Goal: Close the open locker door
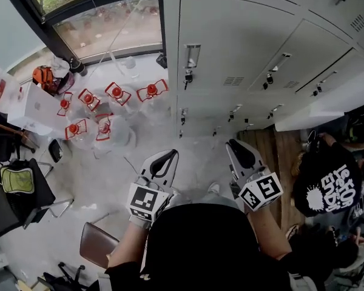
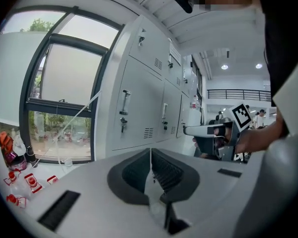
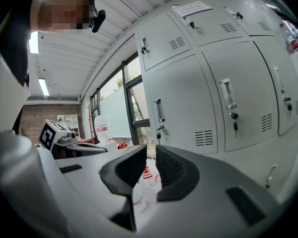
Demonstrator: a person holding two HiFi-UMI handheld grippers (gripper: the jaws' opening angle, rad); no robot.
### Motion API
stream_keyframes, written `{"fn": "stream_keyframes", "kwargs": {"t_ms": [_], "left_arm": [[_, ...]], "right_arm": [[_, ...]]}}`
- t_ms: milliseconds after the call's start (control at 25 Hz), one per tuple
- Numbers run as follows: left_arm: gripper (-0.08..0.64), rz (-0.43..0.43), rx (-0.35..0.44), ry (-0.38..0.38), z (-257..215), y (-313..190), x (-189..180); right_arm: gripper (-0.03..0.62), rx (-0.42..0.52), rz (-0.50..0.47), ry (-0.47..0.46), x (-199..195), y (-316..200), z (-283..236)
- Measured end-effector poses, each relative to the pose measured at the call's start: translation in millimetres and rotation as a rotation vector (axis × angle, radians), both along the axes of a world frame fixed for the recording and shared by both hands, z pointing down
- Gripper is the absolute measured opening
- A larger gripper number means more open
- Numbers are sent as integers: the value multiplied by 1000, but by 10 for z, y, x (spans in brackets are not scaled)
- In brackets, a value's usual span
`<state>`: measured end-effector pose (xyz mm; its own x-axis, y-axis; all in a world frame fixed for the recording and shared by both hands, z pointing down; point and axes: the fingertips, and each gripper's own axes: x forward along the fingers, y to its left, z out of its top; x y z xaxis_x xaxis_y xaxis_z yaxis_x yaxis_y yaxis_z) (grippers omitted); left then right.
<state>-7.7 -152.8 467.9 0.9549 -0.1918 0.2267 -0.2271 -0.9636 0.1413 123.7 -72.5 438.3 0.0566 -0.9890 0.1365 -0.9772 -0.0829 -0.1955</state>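
A bank of pale grey lockers point(image 1: 242, 47) fills the upper right of the head view. One locker door point(image 1: 327, 105) stands swung out at the far right, seen edge-on as a white slab; in the left gripper view this open door point(image 2: 193, 103) juts out beyond the shut ones. My left gripper point(image 1: 170, 154) is held low in front of the lockers, well short of them, jaws shut and empty point(image 2: 150, 152). My right gripper point(image 1: 233, 143) is beside it, also apart from the lockers, its jaws a narrow gap apart with nothing between them point(image 3: 151, 152).
Several clear water bottles with red labels point(image 1: 103, 111) stand on the floor by the window at left. A brown chair point(image 1: 97, 244) is at my lower left, with a black chair and green backpack point(image 1: 15, 179) beyond. A person in a black shirt point(image 1: 327, 187) crouches below the open door.
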Motion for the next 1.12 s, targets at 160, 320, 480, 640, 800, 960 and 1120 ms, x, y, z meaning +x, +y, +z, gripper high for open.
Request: {"fn": "stream_keyframes", "kwargs": {"t_ms": [160,320,480,640,800,960,1120], "left_arm": [[26,43,-2,18,-80,164,372],[26,101,6,20,-108,361,719],[26,148,20,32,-197,545,1022],[26,183,10,15,-156,673,1190],[26,213,23,22,-220,734,1348],[26,237,40,23,-241,762,1442],[26,252,45,16,-237,784,1488]], "right_arm": [[69,3,31,6,253,250,-42],[69,11,72,22,493,514,-73],[69,13,107,34,723,741,-90],[69,20,144,36,899,886,-106],[69,23,167,42,1005,951,-119],[69,11,183,57,1054,991,-92],[69,17,191,43,1082,1038,-53]]}}
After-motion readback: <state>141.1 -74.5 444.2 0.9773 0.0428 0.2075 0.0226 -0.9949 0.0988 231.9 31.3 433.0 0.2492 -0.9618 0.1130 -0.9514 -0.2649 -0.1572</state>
